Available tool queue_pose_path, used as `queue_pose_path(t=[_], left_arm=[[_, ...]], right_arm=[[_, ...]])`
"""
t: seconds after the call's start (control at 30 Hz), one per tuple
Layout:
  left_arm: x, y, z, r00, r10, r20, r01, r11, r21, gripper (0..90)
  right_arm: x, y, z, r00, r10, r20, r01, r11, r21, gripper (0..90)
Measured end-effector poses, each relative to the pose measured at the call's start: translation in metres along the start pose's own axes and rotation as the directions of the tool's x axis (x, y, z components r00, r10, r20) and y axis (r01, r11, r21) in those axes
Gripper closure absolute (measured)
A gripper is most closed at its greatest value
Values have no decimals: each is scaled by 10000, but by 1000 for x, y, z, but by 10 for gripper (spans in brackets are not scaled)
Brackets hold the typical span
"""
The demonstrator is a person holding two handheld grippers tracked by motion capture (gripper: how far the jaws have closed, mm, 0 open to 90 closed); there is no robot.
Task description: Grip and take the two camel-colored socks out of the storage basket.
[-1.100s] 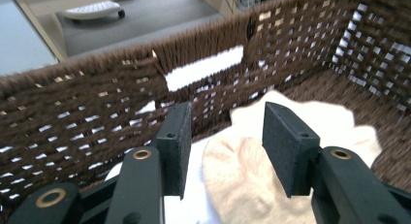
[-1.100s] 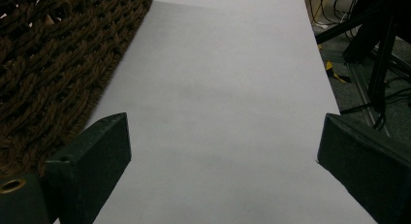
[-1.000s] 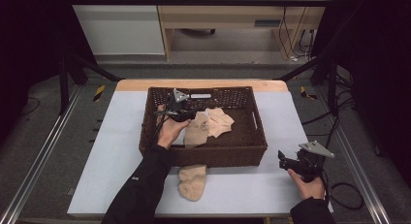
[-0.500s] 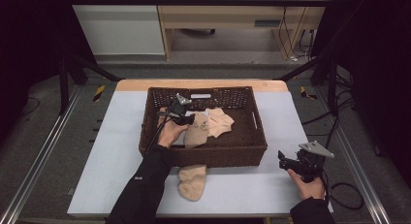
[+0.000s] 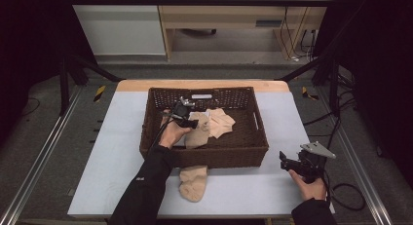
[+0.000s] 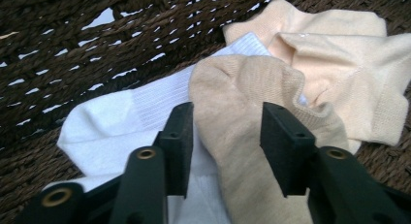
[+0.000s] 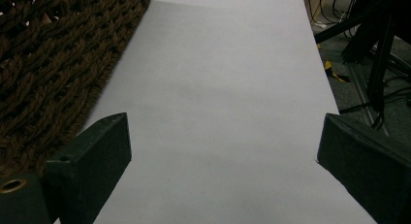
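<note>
Inside the brown wicker basket (image 5: pixel 214 154) my left gripper (image 5: pixel 191 121) points down at a pile of socks. In the left gripper view its jaws (image 6: pixel 228 112) straddle a beige sock (image 6: pixel 232 88) that lies over a white sock (image 6: pixel 121 117). The jaws have just been opening, and the pads do not press the beige sock between them. A second beige sock (image 6: pixel 339 64) lies behind it. Another beige sock (image 5: pixel 192 181) rests on the table in front of the basket. My right gripper (image 5: pixel 285 160) is held low over the table, right of the basket, open and empty (image 7: pixel 225 118).
The basket wall (image 7: pixel 43 73) stands just left of the right gripper, with bare white table (image 7: pixel 218 64) ahead of it. The table's right edge and floor cables (image 5: pixel 341 191) are close by. A metal frame surrounds the table.
My left gripper has tipped and shifted slightly toward the socks in the basket. The right gripper has stayed where it was.
</note>
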State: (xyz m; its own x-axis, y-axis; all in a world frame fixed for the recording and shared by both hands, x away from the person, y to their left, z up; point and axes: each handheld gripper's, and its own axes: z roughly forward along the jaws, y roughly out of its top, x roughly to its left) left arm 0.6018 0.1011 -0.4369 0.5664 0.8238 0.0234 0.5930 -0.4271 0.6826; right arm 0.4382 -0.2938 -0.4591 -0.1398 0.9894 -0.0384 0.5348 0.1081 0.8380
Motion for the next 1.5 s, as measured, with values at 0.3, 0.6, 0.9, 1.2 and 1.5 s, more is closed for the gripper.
queue_pose_path(t=[0.3, 0.6, 0.9, 1.2, 1.5], left_arm=[[-4, -1, -1, 9995, 315, 96, -322, 9951, 939, 794], [-3, 3, -16, 9999, -151, 15, 151, 9997, 200, 855], [-7, 7, -48, 9989, -193, 430, 255, 9882, -1511, 857], [-14, 11, -82, 9966, -122, 814, 375, 9479, -3163, 859], [-19, 10, -120, 9939, -73, 1097, 538, 9024, -4276, 858]], right_arm=[[0, 0, 0, 10000, -17, -8, 17, 10000, -13, 54], [-1, 0, 0, 10000, -55, 45, 55, 10000, 3, 54], [-1, 0, -1, 10000, 5, 59, -5, 10000, -12, 54], [-2, 0, 0, 10000, 17, 89, -17, 10000, 16, 54], [-2, 0, -1, 9999, 31, 120, -31, 10000, -3, 54]])
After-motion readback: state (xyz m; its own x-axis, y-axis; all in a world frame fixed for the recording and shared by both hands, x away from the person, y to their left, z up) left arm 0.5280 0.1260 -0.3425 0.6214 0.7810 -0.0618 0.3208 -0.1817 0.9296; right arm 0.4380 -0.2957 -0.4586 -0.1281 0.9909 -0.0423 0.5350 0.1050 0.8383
